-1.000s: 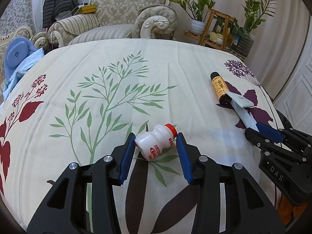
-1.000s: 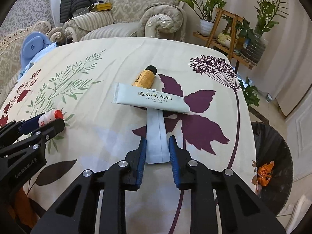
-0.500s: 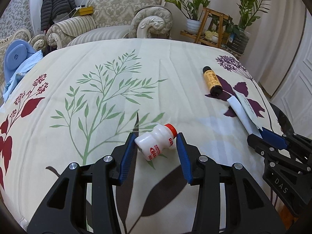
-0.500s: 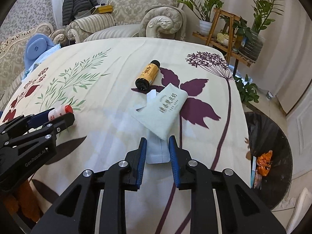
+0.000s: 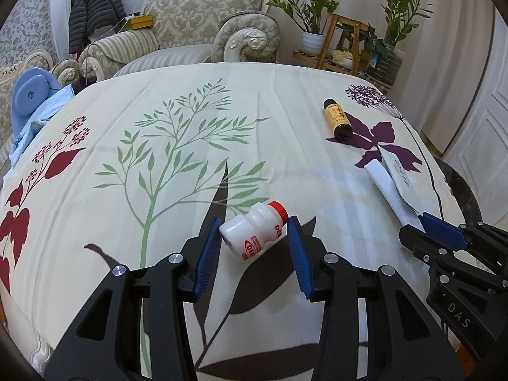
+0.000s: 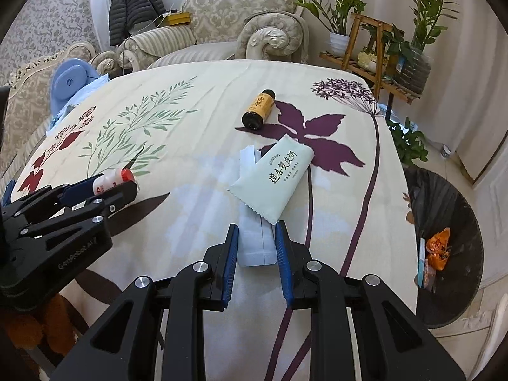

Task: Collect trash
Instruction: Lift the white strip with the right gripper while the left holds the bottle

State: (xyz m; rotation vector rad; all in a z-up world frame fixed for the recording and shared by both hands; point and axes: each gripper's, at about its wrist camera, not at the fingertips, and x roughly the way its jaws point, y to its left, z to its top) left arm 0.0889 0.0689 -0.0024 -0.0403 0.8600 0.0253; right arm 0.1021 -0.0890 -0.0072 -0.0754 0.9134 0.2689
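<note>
One small white drink bottle [image 5: 254, 233] with a red cap and one amber bottle [image 5: 338, 119] with a black cap lie on the floral tablecloth [image 5: 177, 146]. Also there are one pale green packet [image 6: 274, 176] and one white wrapper [image 6: 254, 244]. One black bin [image 6: 444, 247] stands beside the table, two grippers show, left gripper [image 5: 255, 241] and right gripper [image 6: 256, 247], and two potted plants stand behind.

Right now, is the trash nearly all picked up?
Partly. Some rubbish already lies in the black bin beside the table. The left gripper holds the small white bottle, and the right gripper holds the pale green packet. Both need dropping in. The brown bottle is lying untouched on the tablecloth.
</note>
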